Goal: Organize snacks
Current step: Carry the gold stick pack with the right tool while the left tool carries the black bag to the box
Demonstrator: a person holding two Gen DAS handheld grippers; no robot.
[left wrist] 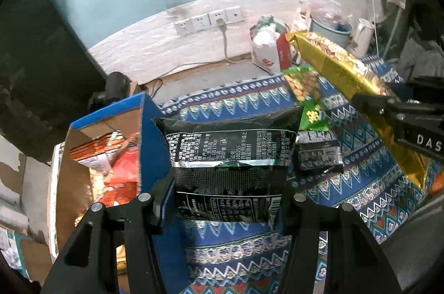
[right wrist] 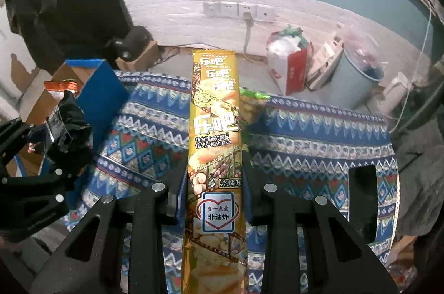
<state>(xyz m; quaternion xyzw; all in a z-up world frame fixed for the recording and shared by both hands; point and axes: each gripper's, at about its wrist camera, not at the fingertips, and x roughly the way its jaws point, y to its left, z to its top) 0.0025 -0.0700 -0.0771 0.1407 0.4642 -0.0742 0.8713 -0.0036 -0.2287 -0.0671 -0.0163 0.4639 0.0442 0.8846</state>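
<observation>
1. Left hand-held gripper [left wrist: 226, 199] pinches a black snack bag [left wrist: 230, 155] between its two fingers, gripping the bag's lower part with its printed back to the camera; in the right wrist view the same bag [right wrist: 68, 124] shows crumpled at 9 o'clock, held by the left hand-held gripper [right wrist: 59, 147].
2. Right hand-held gripper [right wrist: 215, 191] is clamped on a long gold chip pack [right wrist: 215, 127], which runs straight up the middle of its view toward 12 o'clock. From the left wrist view that gold pack [left wrist: 341, 63] slants from 1 o'clock down toward 4 o'clock, the right hand-held gripper [left wrist: 369, 105] gripping it.
3. A blue cardboard box [left wrist: 145, 133] stands open at 9 o'clock of the left view, just beside the black bag, with orange and red snack packets [left wrist: 108, 155] inside.
4. On the patterned blue cloth [left wrist: 374, 183] lie a green snack bag [left wrist: 304, 88] at 1 o'clock and a small black packet [left wrist: 319, 152] just right of the held bag.
5. Farther back, by the wall sockets [left wrist: 208, 20], sit a red-and-white bag [left wrist: 270, 49] and a pale blue bucket [right wrist: 358, 77].
</observation>
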